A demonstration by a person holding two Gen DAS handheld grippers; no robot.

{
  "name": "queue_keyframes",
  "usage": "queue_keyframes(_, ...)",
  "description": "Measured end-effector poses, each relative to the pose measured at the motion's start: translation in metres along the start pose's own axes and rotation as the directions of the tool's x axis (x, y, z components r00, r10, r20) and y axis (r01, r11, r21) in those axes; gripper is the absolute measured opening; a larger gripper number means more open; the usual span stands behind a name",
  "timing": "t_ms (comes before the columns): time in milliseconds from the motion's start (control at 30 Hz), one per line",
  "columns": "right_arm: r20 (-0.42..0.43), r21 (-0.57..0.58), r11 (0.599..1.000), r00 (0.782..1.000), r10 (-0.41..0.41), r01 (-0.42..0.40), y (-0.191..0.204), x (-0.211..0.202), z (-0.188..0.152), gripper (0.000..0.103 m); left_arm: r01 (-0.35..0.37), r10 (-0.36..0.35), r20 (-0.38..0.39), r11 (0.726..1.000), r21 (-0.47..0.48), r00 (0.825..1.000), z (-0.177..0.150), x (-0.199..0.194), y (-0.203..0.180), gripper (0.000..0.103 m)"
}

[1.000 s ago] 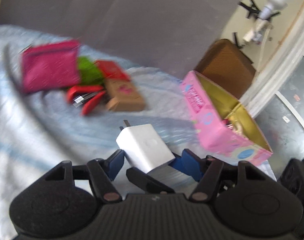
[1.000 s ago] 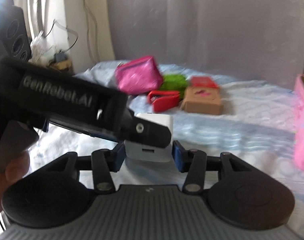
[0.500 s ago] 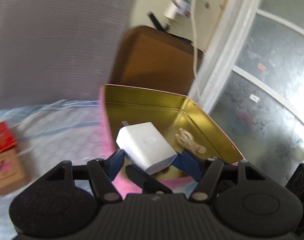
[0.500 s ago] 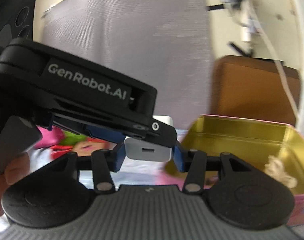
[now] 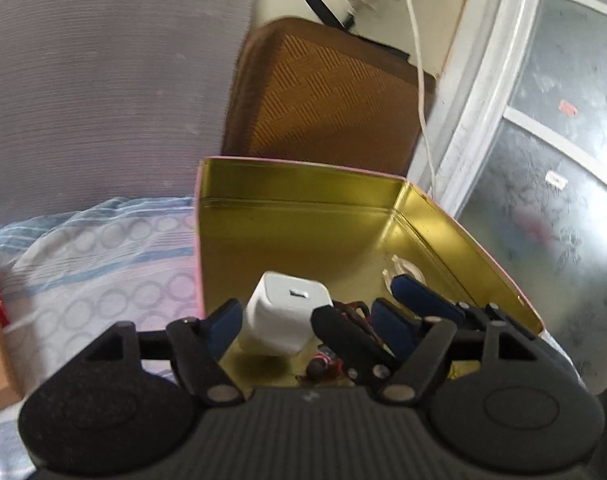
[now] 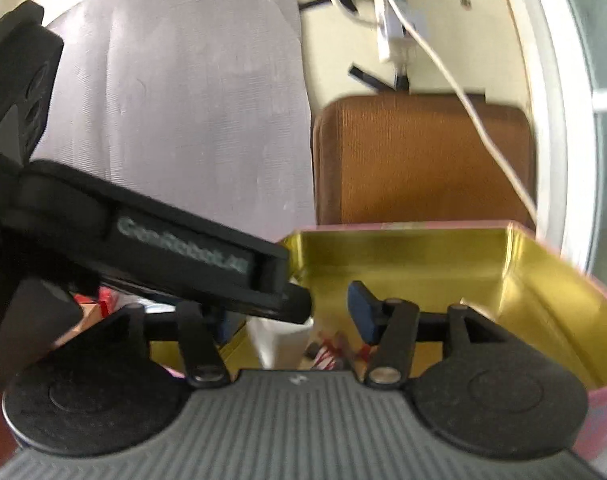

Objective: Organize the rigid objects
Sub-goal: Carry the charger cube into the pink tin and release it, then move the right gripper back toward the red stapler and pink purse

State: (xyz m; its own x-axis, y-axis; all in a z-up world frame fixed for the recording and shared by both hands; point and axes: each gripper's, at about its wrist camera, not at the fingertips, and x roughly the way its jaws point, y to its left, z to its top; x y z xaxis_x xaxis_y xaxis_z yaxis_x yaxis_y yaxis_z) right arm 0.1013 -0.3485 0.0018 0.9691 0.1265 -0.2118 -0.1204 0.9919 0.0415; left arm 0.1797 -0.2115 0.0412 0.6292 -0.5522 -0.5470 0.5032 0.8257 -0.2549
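Left wrist view: white charger [image 5: 281,318] sat inside gold-lined pink tin [image 5: 299,204], near its front wall w/ small red bits just beside it. Left gripper [image 5: 303,320] & right gripper [image 6: 293,316] hung over tin, jaws just opened, both parted w/ charger between, pads off it.

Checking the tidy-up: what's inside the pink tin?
Inside the pink tin: a white charger, a pale coiled cord, small red items. The grippers cover the near floor.
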Motion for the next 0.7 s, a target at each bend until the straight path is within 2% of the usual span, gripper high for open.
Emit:
queue_keyframes(100,0.031,-0.034,0.999,1.000,0.002,-0.001,0.006,-0.006,-0.002,0.061,-0.015,0.014,0.042,1.000,0.013,0.999,-0.002,-0.023,0.002,0.073)
queue_keyframes(200,0.059,-0.004,0.999,0.997,0.042,-0.042,0.010,-0.017,0.000,0.061,-0.025,0.022,0.109,0.999,0.029,0.994,-0.009,-0.060,0.012,0.077)
queue_keyframes(300,0.089,-0.008,0.999,0.995,0.050,-0.049,0.023,-0.023,0.004,0.056,-0.083,0.075,0.168,0.996,0.037,0.983,-0.018,-0.094,0.030,0.078)
queue_keyframes(400,0.082,0.010,0.996,0.993,0.086,-0.087,0.038,-0.029,0.007,0.056,-0.129,0.128,0.206,0.992,-0.007,0.970,-0.037,-0.125,0.063,0.078)
queue_keyframes(500,0.032,0.041,0.983,0.983,0.180,-0.181,0.062,-0.027,0.008,0.055,-0.252,0.263,0.217,0.964,-0.079,0.940,-0.065,-0.149,0.106,0.078)
queue_keyframes(600,-0.033,0.037,0.962,0.962,0.272,-0.271,0.094,-0.015,0.009,0.053,-0.400,0.422,0.173,0.905,-0.147,0.890,-0.095,-0.161,0.152,0.078)
queue_keyframes(633,-0.054,0.041,0.952,0.950,0.306,-0.304,0.107,-0.010,0.010,0.052,-0.423,0.450,0.155,0.889,-0.177,0.880,-0.102,-0.164,0.166,0.078)
queue_keyframes(700,-0.092,0.050,0.932,0.927,0.363,-0.360,0.132,0.003,0.013,0.052,-0.425,0.466,0.138,0.870,-0.250,0.874,-0.117,-0.173,0.192,0.078)
